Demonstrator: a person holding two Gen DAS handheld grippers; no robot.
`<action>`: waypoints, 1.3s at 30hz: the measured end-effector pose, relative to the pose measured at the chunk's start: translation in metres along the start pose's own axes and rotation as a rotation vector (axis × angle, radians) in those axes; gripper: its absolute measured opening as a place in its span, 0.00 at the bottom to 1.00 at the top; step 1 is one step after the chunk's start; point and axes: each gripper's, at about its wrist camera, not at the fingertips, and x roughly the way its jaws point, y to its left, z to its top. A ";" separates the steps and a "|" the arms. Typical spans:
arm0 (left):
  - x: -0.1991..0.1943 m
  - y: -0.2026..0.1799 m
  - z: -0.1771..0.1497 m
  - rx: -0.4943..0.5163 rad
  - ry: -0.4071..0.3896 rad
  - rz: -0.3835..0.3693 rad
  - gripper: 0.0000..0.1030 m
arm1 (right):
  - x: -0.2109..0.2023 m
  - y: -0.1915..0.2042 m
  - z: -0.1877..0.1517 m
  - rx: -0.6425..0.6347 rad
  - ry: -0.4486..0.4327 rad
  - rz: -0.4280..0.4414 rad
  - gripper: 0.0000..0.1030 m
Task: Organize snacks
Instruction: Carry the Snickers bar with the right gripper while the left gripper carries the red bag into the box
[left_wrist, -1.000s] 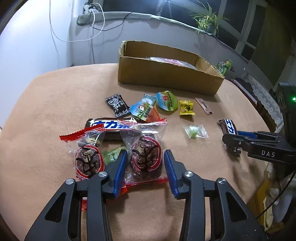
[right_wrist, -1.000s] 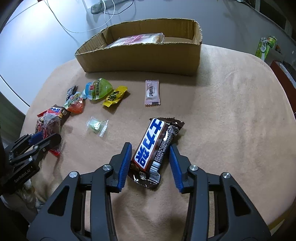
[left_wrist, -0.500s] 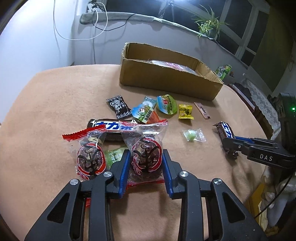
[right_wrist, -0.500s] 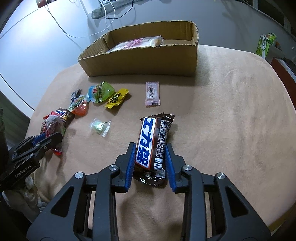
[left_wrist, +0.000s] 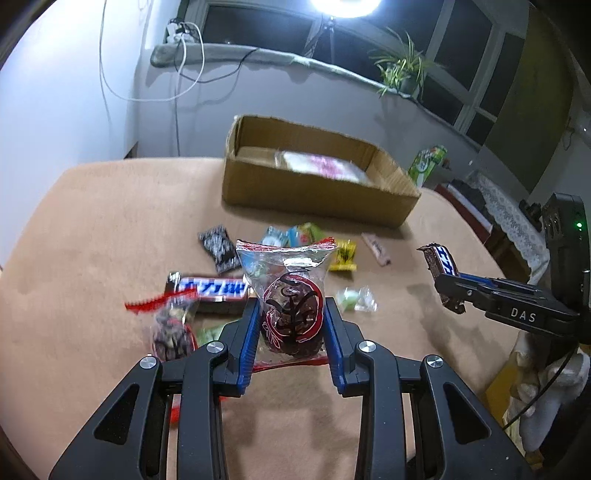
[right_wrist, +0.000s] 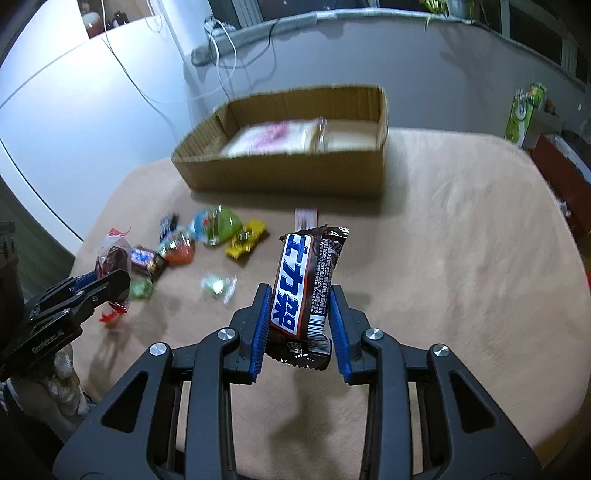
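A tan-clothed table (right_wrist: 461, 258) bears a cardboard box (right_wrist: 295, 173) — loose snack packets (right_wrist: 218, 230) before it.

Cardboard box (left_wrist: 317, 192) behind scattered snacks (left_wrist: 341, 254) on table (left_wrist: 110, 229)

Both wrist views look down and forward along their fingers, close in; both show the cardboard box (left_wrist: 317, 188) (right_wrist: 288, 162).

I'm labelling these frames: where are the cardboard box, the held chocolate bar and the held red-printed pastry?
cardboard box (right_wrist: 280, 177): right wrist view, front wall.
chocolate bar (right_wrist: 295, 280): right wrist view, blue lettering.
red-printed pastry (left_wrist: 291, 314): left wrist view, printed wrapper face.
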 end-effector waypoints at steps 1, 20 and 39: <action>0.000 0.001 0.005 -0.007 -0.006 -0.006 0.30 | -0.002 -0.001 0.005 0.001 -0.009 0.000 0.31; 0.036 0.007 0.092 0.005 -0.056 -0.008 0.30 | 0.014 -0.007 0.096 -0.037 -0.091 -0.023 0.31; 0.098 0.020 0.137 -0.003 0.004 0.027 0.30 | 0.080 -0.034 0.138 -0.003 -0.033 -0.065 0.31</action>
